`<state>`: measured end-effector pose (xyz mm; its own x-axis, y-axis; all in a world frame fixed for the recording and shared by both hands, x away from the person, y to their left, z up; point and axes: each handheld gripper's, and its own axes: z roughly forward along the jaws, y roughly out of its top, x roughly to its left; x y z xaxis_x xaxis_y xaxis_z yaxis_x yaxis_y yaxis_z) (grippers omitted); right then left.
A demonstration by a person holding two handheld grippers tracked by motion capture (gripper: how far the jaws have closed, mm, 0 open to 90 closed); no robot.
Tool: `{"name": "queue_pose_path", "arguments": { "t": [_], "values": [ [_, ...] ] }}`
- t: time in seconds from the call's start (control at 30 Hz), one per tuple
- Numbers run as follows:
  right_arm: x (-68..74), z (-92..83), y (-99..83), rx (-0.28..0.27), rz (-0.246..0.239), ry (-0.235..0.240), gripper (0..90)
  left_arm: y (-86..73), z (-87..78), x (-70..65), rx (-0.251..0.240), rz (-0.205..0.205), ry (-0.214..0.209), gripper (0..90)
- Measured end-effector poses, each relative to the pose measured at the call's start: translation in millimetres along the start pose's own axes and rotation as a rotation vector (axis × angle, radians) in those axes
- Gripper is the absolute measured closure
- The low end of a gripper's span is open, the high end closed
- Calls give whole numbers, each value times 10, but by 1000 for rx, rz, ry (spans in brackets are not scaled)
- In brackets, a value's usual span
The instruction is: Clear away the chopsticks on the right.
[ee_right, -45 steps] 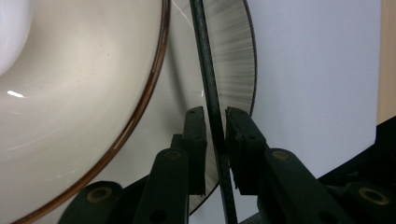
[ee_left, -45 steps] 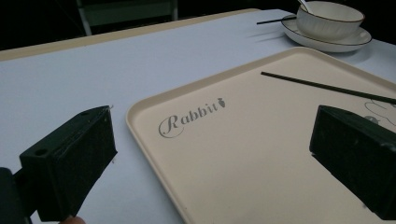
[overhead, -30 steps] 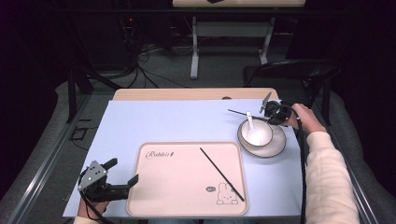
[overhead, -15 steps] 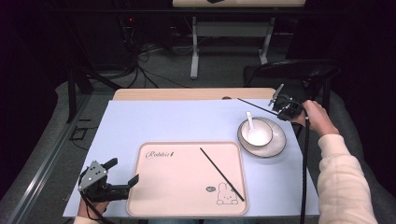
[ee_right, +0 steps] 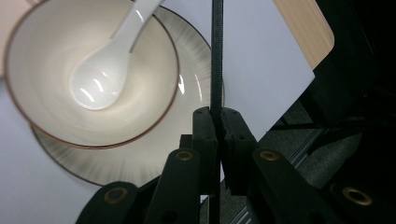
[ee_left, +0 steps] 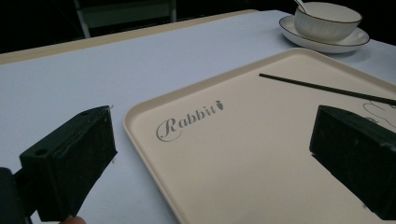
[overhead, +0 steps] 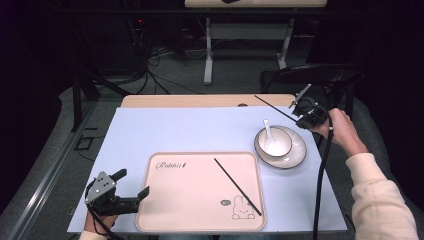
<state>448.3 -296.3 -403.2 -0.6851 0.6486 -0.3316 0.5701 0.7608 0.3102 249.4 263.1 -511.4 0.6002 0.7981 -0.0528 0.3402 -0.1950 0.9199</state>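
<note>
Rising off the bowl (overhead: 274, 142), right hand-held gripper (overhead: 301, 111) is clamping a chopstick (overhead: 272, 108) | carrying it toward tray (overhead: 165, 200), mate (overhead: 237, 186) lying there | keeping it level, parallel | left hand-held gripper (overhead: 131, 187) gaping, idle

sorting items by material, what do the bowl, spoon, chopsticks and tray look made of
Bowl: likely glazed ceramic, glossy cream with a thin brown rim.
Spoon: white glazed ceramic, by its sharp highlights.
Chopsticks: matte black, perhaps plastic or lacquered wood.
Tray: probably plastic, smooth matt beige, printed.
</note>
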Motion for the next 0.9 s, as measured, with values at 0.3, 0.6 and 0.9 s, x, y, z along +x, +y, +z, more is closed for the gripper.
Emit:
{"name": "queue_pose_path", "arguments": {
  "t": [0.3, 0.6, 0.9],
  "values": [
    [399, -252, 68, -22, 70, 43, 850, 0, -7, -10, -8, 2, 0, 1],
    [849, -351, 83, -37, 172, 127, 850, 18, 17, -28, 0, 13, -3, 1],
    [1215, -127, 112, -13, 202, 257, 850, 7, 0, -10, -3, 8, 1, 1]
  ]
}}
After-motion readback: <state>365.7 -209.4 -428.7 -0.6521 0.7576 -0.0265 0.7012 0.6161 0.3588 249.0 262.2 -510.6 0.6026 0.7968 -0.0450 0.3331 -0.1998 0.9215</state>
